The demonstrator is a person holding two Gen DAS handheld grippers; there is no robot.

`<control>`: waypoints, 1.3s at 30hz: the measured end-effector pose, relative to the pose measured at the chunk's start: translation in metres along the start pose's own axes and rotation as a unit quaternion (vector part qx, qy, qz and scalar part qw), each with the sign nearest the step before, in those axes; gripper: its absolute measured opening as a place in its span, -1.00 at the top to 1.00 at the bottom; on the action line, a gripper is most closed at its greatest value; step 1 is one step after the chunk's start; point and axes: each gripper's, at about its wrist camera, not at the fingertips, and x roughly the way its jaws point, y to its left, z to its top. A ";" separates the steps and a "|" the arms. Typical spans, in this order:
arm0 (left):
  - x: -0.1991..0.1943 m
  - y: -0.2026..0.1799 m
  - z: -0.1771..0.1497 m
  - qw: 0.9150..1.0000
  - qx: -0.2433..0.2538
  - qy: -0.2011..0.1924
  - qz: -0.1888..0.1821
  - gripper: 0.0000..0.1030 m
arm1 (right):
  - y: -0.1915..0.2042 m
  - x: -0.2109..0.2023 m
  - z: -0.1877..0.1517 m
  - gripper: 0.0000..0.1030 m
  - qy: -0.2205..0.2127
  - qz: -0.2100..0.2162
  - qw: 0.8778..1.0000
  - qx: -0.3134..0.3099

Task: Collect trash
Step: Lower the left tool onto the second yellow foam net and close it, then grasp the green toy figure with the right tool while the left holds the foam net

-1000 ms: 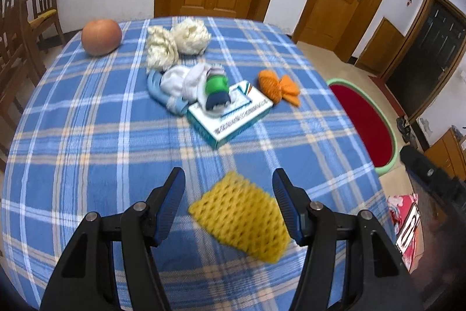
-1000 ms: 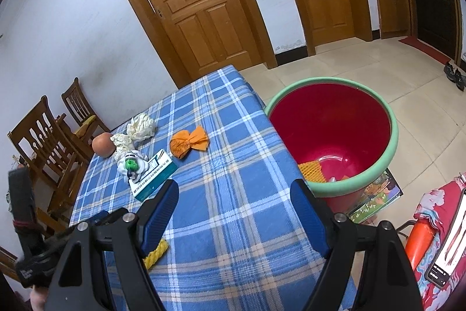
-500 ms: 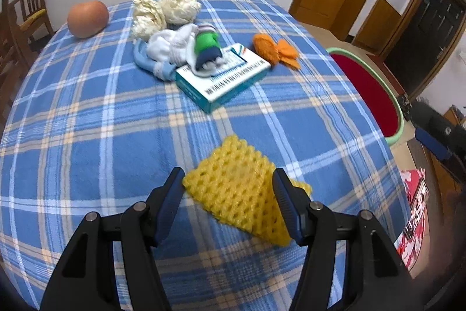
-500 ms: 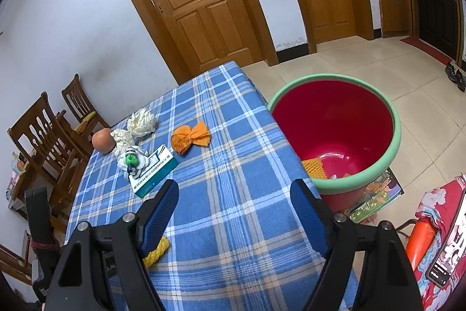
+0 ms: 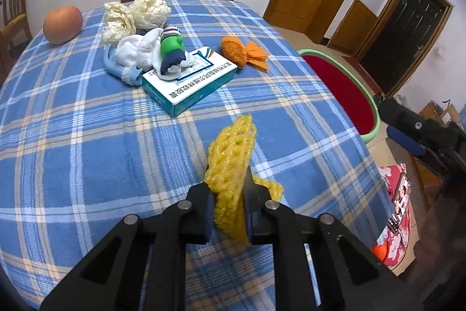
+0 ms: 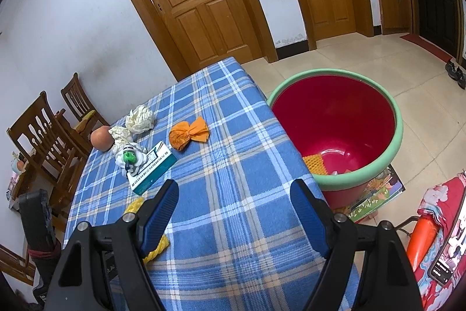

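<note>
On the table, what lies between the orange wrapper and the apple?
In the left wrist view: crumpled tissues, white socks and a green toy, between orange wrapper and apple.

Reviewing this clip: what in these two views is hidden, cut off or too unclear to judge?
- Lower part of the yellow foam net: left wrist view, covered by the fingers of the left gripper shut on it.
- Bottom of the red tub: right wrist view, its near rim hides most of the contents; left wrist view shows only an edge.
- Print on the tissue box: too small to read.
- Right gripper: open, holding nothing.
</note>
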 end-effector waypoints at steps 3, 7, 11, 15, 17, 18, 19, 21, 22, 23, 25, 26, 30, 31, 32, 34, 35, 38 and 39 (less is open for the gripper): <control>-0.002 0.003 0.001 1.000 -0.007 -0.004 -0.004 0.73 | -0.001 0.002 0.000 -0.57 0.002 -0.002 1.000 0.001; -0.010 0.011 0.007 1.000 -0.017 -0.019 0.005 0.73 | 0.000 0.006 0.001 -0.57 0.006 -0.003 1.000 -0.002; -0.019 0.024 0.015 0.999 -0.033 -0.036 0.017 0.73 | 0.002 0.012 0.003 -0.57 0.014 0.000 1.000 -0.004; -0.030 0.041 0.025 0.997 -0.046 -0.056 0.034 0.73 | 0.009 0.018 0.005 -0.57 0.019 0.005 1.000 -0.012; -0.035 0.050 0.029 0.995 -0.053 -0.065 0.045 0.73 | 0.014 0.022 0.006 -0.57 0.021 0.010 1.000 -0.018; -0.037 0.054 0.030 0.995 -0.056 -0.068 0.049 0.73 | 0.016 0.024 0.006 -0.57 0.023 0.013 0.999 -0.022; -0.038 0.060 0.032 0.994 -0.061 -0.071 0.054 0.73 | 0.020 0.026 0.007 -0.57 0.025 0.018 0.999 -0.025; -0.039 0.067 0.035 0.993 -0.069 -0.075 0.060 0.73 | 0.025 0.030 0.009 -0.57 0.028 0.026 0.999 -0.030; -0.039 0.070 0.036 0.992 -0.073 -0.076 0.064 0.73 | 0.029 0.032 0.010 -0.57 0.029 0.029 0.999 -0.033; -0.040 0.075 0.037 0.992 -0.077 -0.077 0.068 0.73 | 0.032 0.034 0.011 -0.57 0.030 0.031 0.998 -0.036; -0.040 0.082 0.039 0.991 -0.084 -0.080 0.074 0.73 | 0.041 0.040 0.014 -0.57 0.034 0.035 0.998 -0.043; -0.041 0.084 0.040 0.990 -0.086 -0.081 0.076 0.73 | 0.044 0.043 0.015 -0.57 0.036 0.037 0.998 -0.047; -0.041 0.094 0.045 0.988 -0.091 -0.088 0.089 0.73 | 0.065 0.060 0.019 -0.57 0.052 0.049 0.995 -0.068; -0.041 0.097 0.046 0.987 -0.092 -0.090 0.092 0.73 | 0.070 0.063 0.020 -0.57 0.055 0.052 0.994 -0.073; -0.042 0.098 0.048 0.987 -0.093 -0.091 0.093 0.73 | 0.072 0.066 0.021 -0.57 0.056 0.054 0.994 -0.076; -0.042 0.102 0.050 0.986 -0.095 -0.094 0.096 0.73 | 0.083 0.072 0.022 -0.57 0.060 0.060 0.993 -0.085; -0.042 0.103 0.051 0.986 -0.096 -0.097 0.099 0.73 | 0.087 0.075 0.023 -0.57 0.061 0.061 0.992 -0.088; -0.042 0.108 0.053 0.985 -0.098 -0.101 0.102 0.73 | 0.101 0.087 0.025 -0.57 0.072 0.077 0.990 -0.096; -0.042 0.108 0.054 0.985 -0.098 -0.102 0.103 0.73 | 0.103 0.090 0.026 -0.57 0.076 0.081 0.989 -0.097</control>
